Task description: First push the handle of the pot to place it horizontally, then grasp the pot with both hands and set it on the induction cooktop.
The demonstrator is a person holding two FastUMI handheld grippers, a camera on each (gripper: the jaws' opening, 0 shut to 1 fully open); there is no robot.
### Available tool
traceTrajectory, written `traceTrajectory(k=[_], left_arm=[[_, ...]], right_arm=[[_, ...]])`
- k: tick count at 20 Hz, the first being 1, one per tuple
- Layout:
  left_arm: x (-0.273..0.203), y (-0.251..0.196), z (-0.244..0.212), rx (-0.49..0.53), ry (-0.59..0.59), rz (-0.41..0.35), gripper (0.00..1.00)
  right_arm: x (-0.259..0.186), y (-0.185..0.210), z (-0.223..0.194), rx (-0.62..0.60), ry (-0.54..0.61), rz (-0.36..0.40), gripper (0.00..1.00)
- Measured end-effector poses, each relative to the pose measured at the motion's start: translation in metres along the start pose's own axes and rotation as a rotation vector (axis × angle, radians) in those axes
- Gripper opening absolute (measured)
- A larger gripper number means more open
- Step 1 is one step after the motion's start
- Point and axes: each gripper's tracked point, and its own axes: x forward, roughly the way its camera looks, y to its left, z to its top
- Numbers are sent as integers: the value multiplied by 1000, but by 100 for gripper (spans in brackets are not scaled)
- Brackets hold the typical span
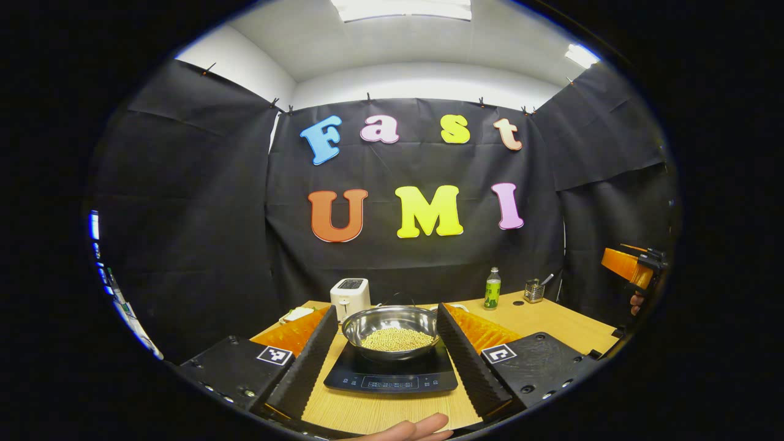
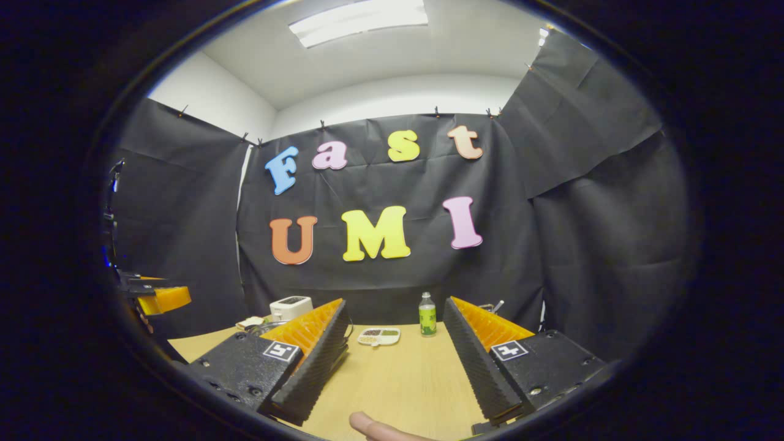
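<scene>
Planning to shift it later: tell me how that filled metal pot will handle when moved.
The pot looks like shiny, stiff steel, so probably slick against the fingers. It holds loose grains, likely adding weight and spilling if tilted. Its rounded base on the cooktop may slide.

Black-draped booth, wooden table [image 1: 551, 318], ceiling light [image 2: 358, 21].

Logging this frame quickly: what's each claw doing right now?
Left claw: open, nothing held; the pot sits on the cooktop between its fingers.
Right claw: open, nothing held.
</scene>
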Motion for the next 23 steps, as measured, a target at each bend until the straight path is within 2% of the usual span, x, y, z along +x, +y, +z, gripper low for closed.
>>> traceTrajectory(k=[1,5,9,12,14,15,17,22,23], left_arm=[[-1,-1,0,6,2,0,96],[-3,1,2,6,-9,3,96],[-4,3,3,1,-12,10,96],[-5,7,5,0,-19,19,96],[-6,9,6,-14,-17,25,96],[-6,10,4,-17,-13,25,96],[-6,14,3,-13,-9,31,96],[-8,20,-1,-8,0,37,96],[-7,23,-1,-9,4,40,96]], right_arm=[[0,-5,1,-6,-4,-11,95],[-2,-15,9,-49,-15,-58,96],[-7,-4,22,-118,-25,-53,96],[-13,-10,29,-176,-27,-121,99],[-14,2,32,-157,-39,-105,99],[-15,5,29,-152,-31,-101,96],[-14,7,26,-154,-16,-88,99],[-11,5,31,-181,-24,-103,96],[-11,7,30,-180,-18,-103,99]])
